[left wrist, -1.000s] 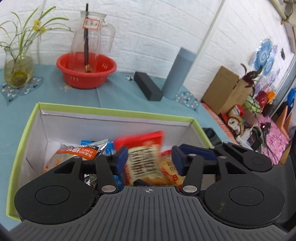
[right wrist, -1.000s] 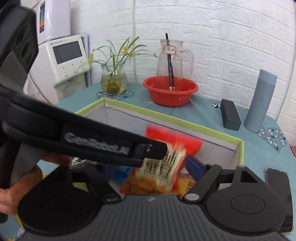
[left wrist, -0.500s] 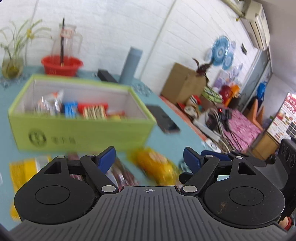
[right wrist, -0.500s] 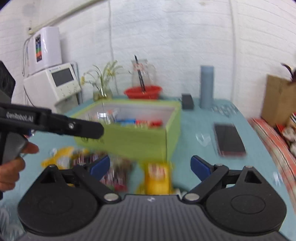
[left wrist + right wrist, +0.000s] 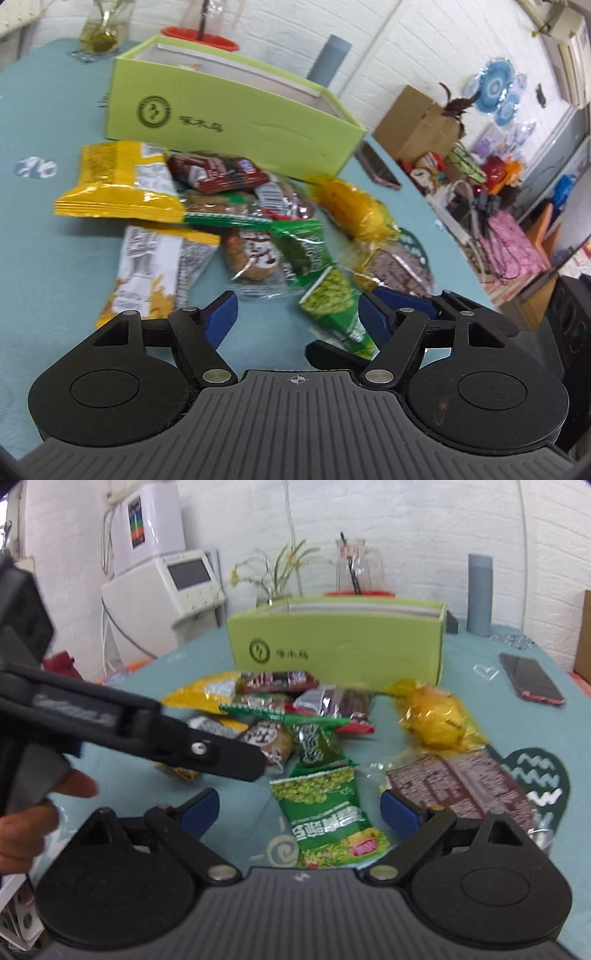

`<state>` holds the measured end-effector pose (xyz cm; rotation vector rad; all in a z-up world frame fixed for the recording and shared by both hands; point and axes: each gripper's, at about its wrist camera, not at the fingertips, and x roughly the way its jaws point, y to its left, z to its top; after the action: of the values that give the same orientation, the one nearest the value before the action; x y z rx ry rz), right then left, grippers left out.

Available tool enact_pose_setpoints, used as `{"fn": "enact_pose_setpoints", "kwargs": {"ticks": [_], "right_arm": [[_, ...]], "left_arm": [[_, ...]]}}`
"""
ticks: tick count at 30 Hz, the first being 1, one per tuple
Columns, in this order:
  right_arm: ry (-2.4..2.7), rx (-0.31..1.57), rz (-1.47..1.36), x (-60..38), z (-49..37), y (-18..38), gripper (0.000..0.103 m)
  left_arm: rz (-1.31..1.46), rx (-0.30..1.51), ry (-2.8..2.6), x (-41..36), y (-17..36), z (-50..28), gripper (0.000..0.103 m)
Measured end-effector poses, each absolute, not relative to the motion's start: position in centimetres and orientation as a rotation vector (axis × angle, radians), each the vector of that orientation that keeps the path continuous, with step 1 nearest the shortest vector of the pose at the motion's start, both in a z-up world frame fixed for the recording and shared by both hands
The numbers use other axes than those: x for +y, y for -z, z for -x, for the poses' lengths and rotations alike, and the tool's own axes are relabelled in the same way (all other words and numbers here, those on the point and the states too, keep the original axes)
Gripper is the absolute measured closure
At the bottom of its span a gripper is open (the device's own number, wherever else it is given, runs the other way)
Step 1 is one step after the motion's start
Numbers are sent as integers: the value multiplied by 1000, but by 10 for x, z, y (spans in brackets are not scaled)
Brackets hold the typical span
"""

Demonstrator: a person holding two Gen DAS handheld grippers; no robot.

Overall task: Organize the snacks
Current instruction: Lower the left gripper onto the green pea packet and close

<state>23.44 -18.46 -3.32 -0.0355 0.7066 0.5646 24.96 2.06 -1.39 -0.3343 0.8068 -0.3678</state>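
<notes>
The snacks lie in a loose heap on the bench (image 5: pixel 44 258), just in front of the green box (image 5: pixel 236 122), none touching it that can be told. A yellow bag (image 5: pixel 118 184) is at the heap's left, a lumpy yellow pack (image 5: pixel 354 210) at its right near the box's corner, and a brown bar (image 5: pixel 465 790) lies nearer the cameras. A green pea packet (image 5: pixel 328 816) is farthest from the box.

The left gripper (image 5: pixel 297 314) hangs over the bench with jaws closing, nothing pressed between them; the pea packet's end lies by its right finger. The right gripper (image 5: pixel 299 808) has jaws wide open, astride the pea packet but not pressing it.
</notes>
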Motion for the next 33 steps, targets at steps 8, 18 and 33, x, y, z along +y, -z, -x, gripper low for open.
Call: {"fn": "enact_pose_setpoints", "kwargs": {"ticks": [8, 18, 33], "right_arm": [[-550, 730, 62, -160, -210, 35, 9], [-478, 703, -11, -150, -203, 38, 9], [-403, 750, -12, -149, -191, 31, 10]], "left_arm": [[385, 825, 387, 37, 23, -244, 45], [408, 813, 399, 53, 24, -229, 37], [308, 844, 579, 24, 11, -246, 37]]}}
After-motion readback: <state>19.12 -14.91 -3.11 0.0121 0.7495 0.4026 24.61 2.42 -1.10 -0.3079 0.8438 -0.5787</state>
